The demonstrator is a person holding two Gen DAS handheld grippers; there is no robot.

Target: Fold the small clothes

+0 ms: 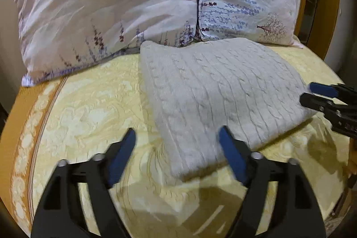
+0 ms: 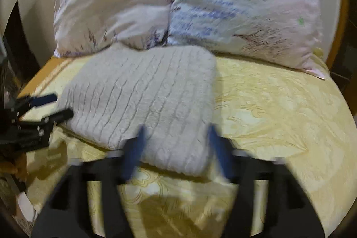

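Observation:
A pale grey cable-knit sweater [image 1: 214,95] lies folded into a thick rectangle on the yellow patterned bedspread [image 1: 93,108]. My left gripper [image 1: 177,135] is open and empty, its jaws standing wide at the sweater's near left corner. My right gripper [image 1: 305,93] shows in the left wrist view at the sweater's right edge, open. In the right wrist view the sweater [image 2: 147,95] fills the middle and my right gripper [image 2: 176,131] is open over its near edge, holding nothing. The left gripper [image 2: 62,106] shows there at the sweater's left edge, open.
Two floral pillows [image 1: 111,10] lean against the headboard just behind the sweater, also seen in the right wrist view [image 2: 241,6]. An orange border [image 1: 20,126] runs along the bed's left side. Bare bedspread [image 2: 279,117] lies right of the sweater.

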